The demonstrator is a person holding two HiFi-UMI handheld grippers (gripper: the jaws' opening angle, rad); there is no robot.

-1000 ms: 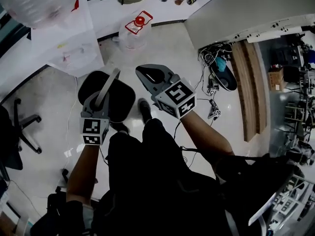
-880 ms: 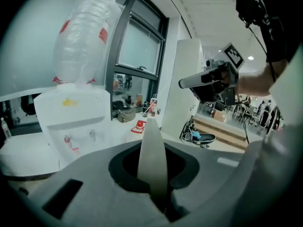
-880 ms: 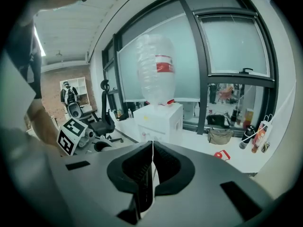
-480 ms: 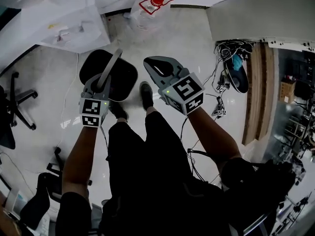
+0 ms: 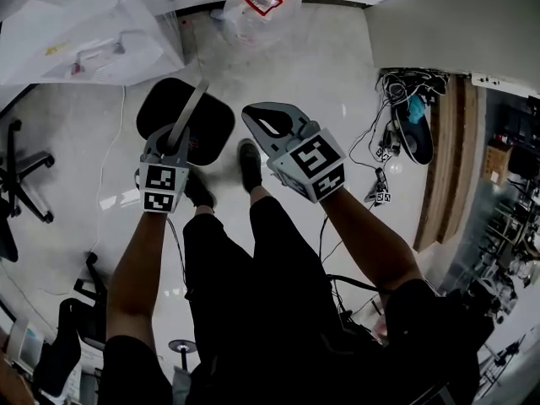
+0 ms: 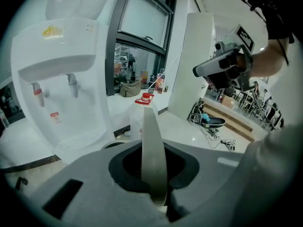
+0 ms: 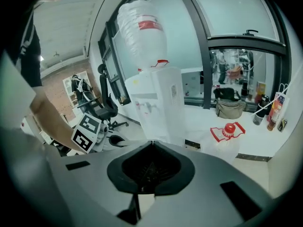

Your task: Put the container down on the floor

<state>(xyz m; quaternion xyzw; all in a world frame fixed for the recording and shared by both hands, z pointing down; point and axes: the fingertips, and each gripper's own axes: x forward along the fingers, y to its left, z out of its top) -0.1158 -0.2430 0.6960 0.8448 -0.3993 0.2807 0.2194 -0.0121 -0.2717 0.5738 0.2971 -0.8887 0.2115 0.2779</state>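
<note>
Little has moved: left tongs still pinch the grey handle of the black container, right tongs stay shut and empty; setting it down looks unfinished.

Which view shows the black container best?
Head view: the black container shows nearly whole, its handle in the left gripper. Left gripper view shows only the handle; right gripper view, just a rim sliver.

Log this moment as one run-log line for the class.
left gripper: shut on handle | right gripper: shut, empty | container: black, held by grey handle, not released | red-capped bottle: on floor ahead
</note>
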